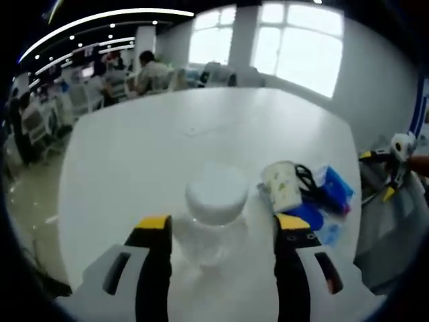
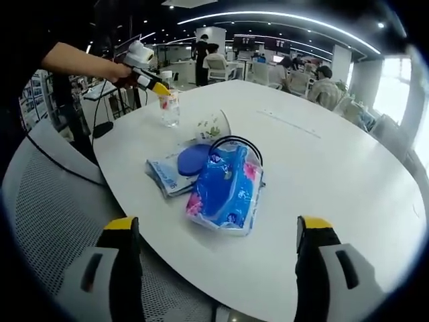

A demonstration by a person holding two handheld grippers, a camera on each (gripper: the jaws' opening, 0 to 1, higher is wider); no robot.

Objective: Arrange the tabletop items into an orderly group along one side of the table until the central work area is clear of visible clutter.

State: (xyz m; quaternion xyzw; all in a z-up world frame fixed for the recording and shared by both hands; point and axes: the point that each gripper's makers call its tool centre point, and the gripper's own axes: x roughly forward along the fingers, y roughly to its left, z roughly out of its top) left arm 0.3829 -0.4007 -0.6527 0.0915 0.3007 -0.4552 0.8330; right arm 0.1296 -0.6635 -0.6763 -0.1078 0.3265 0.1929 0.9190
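We start with the white round table, which carries everything. Its far half is bare; the clutter sits near one edge, beside a grey mesh chair.

The biggest item is the blue tissue pack, soft and light, lying flat with a black cord looped at its far end. Touching its side is a paler flat packet, and a blue round lid rests on that. Just beyond them lies a patterned paper cup on its side.

Apart from that cluster stands a clear jar with a white lid. In the left gripper view it sits between the jaws of our left gripper, which stand wide with a gap showing on either side; the frame is blurred, so contact is hard to rule out. We judge the jar rigid, smooth and probably slippery, possibly glass, so a hold low on the body under the lid seems safest.

Our right gripper hangs off the table edge, jaws wide and holding nothing. For the tissue pack we would pinch across its narrow width, since the wrapper will give.
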